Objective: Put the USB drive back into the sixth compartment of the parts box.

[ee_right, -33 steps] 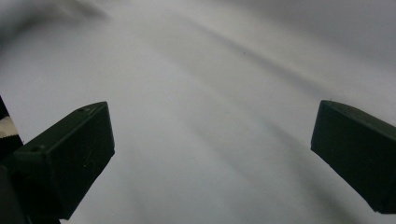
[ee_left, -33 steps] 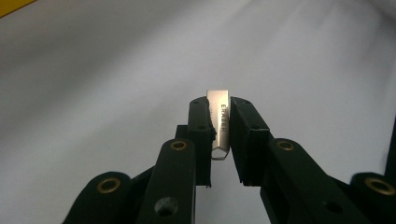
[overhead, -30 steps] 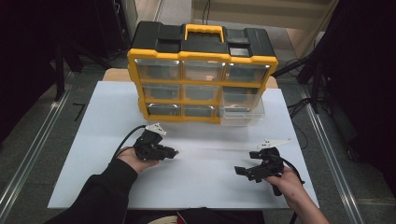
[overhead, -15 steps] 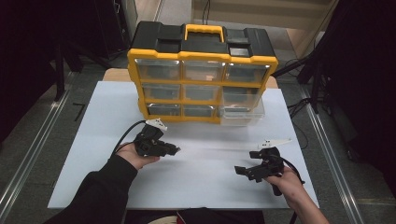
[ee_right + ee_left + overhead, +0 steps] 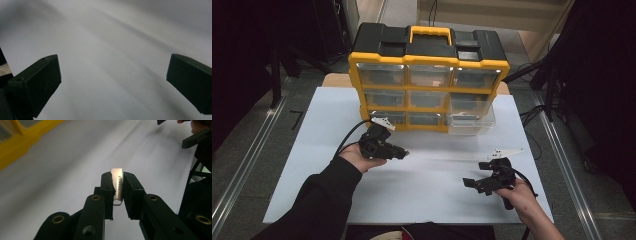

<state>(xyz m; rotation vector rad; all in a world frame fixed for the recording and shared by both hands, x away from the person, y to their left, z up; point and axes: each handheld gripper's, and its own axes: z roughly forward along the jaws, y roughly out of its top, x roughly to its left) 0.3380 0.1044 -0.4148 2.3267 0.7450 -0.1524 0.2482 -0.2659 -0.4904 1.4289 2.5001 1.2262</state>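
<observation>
I see a big white table top. At its far side stands a yellow and black plastic box of clear little drawers, and I will tell every place from this box. One clear drawer, at the bottom corner of the box on my right, is pulled out a bit.

My left gripper is just in front of the box, below its bottom left drawer. My right gripper is farther from the box, out past the pulled-out drawer and nearer to me.

The right jaws are wide open with nothing between them. I see just white table under them.

The left jaws are nearly closed and pinch a small flat silver metal piece. It has letters on it, and I cannot read them for sure. It sticks out a little past the jaw tips, above the table in front of the box.

I think this piece is light, hard and smooth, so it may slip or twist. I would hold its flat sides, near the middle, and squeeze evenly.
</observation>
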